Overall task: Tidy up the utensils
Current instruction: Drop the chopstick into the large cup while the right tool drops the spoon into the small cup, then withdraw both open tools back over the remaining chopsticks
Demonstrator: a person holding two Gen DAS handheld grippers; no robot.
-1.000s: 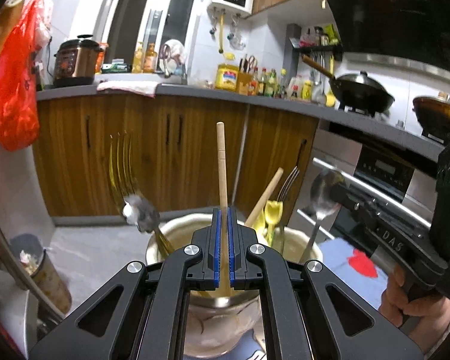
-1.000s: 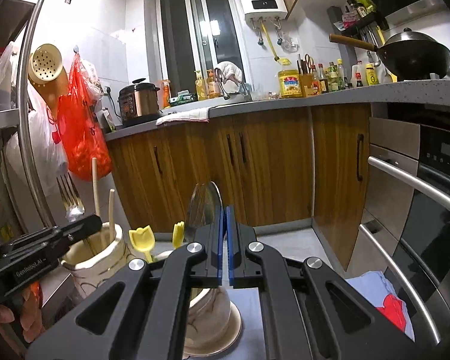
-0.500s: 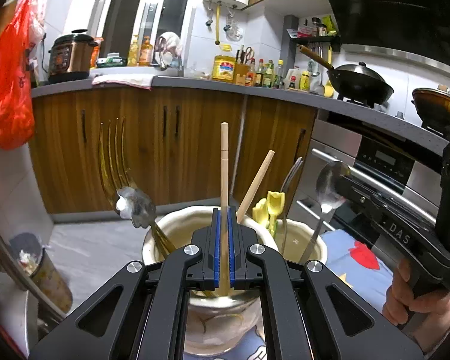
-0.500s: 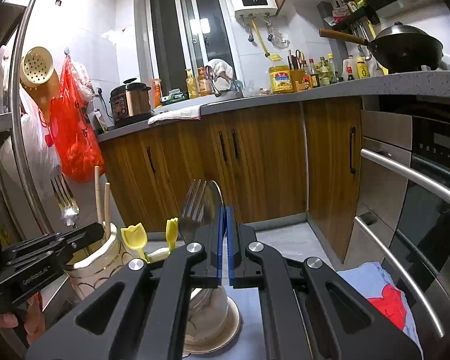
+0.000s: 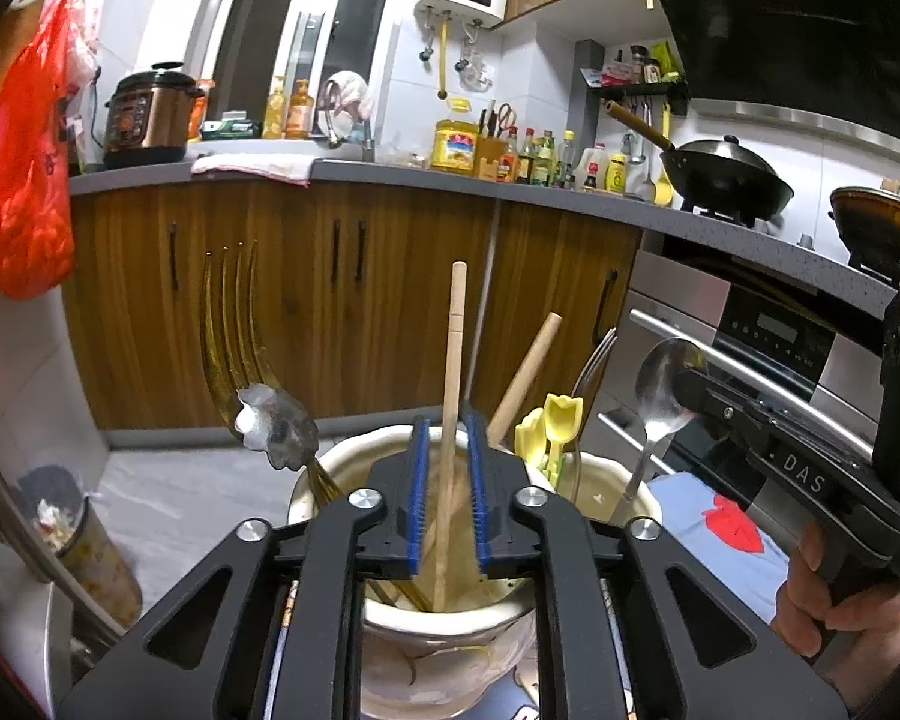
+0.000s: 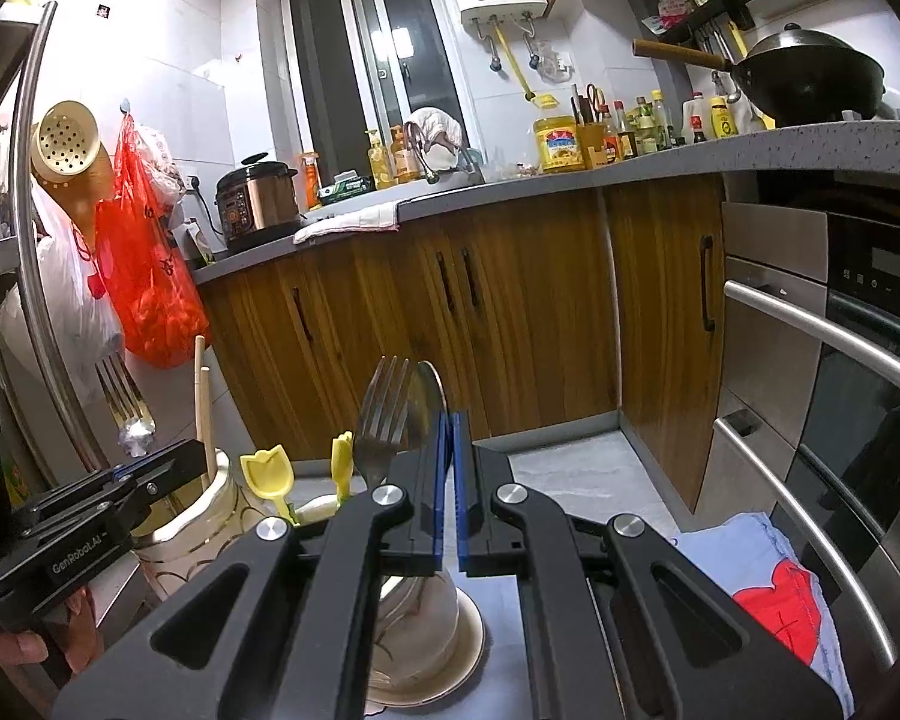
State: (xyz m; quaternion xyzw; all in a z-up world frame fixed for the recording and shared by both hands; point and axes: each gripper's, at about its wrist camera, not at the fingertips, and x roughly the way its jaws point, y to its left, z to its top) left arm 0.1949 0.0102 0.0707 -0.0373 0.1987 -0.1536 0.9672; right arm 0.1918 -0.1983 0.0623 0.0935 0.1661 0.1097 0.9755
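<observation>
Opening over the jar (image 5: 450, 648), your left tongs (image 5: 447, 486) let go of the chopstick (image 5: 453, 396), which stands inside between the parted pads. Your right tongs (image 6: 448, 480) stay clenched on nothing, beside the spoon (image 6: 429, 396).

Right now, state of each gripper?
Left gripper: jaws opening, chopstick between the pads, no longer pinched.
Right gripper: shut on the spoon.
</observation>
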